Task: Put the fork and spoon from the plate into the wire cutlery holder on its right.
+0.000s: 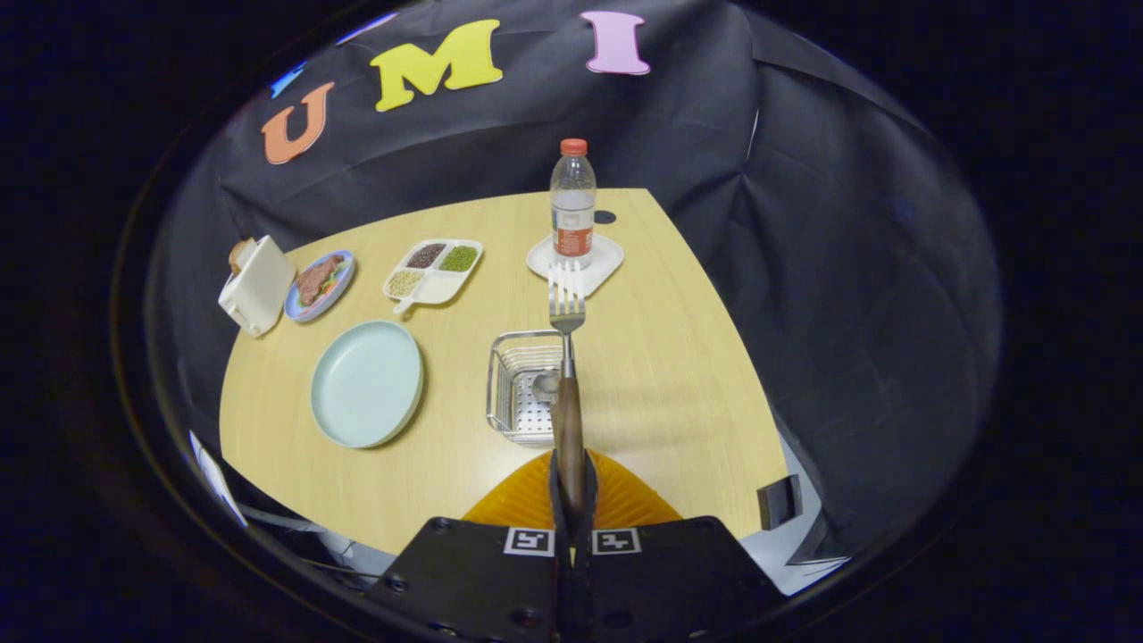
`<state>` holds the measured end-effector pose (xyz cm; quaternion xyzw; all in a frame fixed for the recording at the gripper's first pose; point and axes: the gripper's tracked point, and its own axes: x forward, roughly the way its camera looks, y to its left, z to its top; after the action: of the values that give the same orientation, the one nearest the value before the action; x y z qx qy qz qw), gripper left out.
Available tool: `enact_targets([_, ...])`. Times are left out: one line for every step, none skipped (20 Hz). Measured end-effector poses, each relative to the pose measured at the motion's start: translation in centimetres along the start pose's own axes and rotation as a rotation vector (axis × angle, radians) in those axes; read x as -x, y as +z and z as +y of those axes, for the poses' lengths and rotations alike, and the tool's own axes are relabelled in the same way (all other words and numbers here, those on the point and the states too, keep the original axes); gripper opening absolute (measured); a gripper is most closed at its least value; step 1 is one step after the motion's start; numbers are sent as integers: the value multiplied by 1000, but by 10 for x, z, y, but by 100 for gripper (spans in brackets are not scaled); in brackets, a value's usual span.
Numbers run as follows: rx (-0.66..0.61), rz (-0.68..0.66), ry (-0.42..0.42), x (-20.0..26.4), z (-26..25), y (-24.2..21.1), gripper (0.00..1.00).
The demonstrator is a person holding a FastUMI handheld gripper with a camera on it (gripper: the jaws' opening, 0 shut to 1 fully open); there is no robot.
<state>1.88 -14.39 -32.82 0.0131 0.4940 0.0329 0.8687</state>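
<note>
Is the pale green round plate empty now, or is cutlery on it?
Empty: the pale green round plate shows a bare surface. The wooden-handled metal fork is gripped in the jaws above the wire cutlery holder.

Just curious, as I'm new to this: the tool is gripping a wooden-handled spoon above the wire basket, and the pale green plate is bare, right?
Not quite: the gripper view shows the tool shut on a wooden-handled fork, tines up, above the wire basket. The pale green plate is bare.

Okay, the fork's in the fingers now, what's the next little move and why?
Probably lower the fork into the wire cutlery holder and let go. The gripper holds its wooden handle above the holder, a spoon seems to lie inside already, and the plate is bare.
</note>
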Motion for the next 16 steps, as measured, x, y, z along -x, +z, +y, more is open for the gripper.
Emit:
enact_targets([7,-2,3,-1,1,1,1])
enact_targets([11,-5,0,0,1,2,1])
enact_targets([14,-6,2,-1,2,2,1])
enact_targets([19,-2,4,-1,4,2,0])
enact_targets([22,-1,2,-1,6,0,0])
enact_targets([24,3,7,-1,8,-1,0])
enact_targets([23,13,8,-2,11,-6,1])
enact_targets([25,13,4,-2,10,-7,1])
enact_targets([31,18,6,-1,13,-9,1])
enact_targets([32,28,4,1,14,-12,1])
enact_targets([32,36,2,1,16,-15,1])
enact_targets([35,40,1,1,17,-17,1])
enact_targets([35,39,-2,2,17,-18,1])
enact_targets([32,32,-3,3,16,-18,1])
enact_targets([34,30,-9,5,18,-17,3])
enact_targets([38,24,-14,6,17,-16,4])
